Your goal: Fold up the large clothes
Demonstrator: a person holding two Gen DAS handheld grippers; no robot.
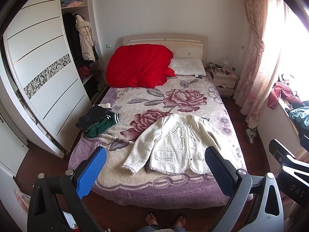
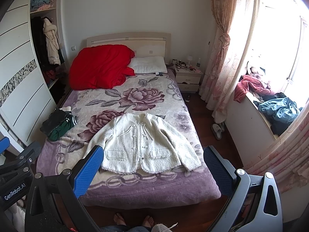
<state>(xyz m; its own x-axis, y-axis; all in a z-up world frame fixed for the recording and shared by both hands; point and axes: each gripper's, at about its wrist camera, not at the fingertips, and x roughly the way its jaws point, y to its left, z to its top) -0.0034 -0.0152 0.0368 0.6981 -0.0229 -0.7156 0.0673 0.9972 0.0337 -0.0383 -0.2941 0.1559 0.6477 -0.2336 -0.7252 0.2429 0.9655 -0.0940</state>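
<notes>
Both tools, left tool (image 1: 154, 171) and right tool (image 2: 153, 171), hover wide open and empty at lower frame, above the white jacket (image 1: 178, 145) lying flat on the bed (image 1: 135, 191).

The white jacket (image 1: 179, 145) on the bed (image 1: 135, 191) is partly covered in both views: in the left wrist view the right finger of the left claw (image 1: 156, 172) hides its right sleeve end, and in the right wrist view the left finger of the right claw (image 2: 154, 172) hides its left cuff. The small items on the nightstand (image 2: 188, 76) are too small to identify. The window (image 2: 285, 38) is washed out by glare. The wardrobe (image 1: 38, 67) is cut off at the left edge, and its dark hanging clothes merge together. Only the person's bare feet (image 2: 135, 220) show, cropped at the bottom edge.
</notes>
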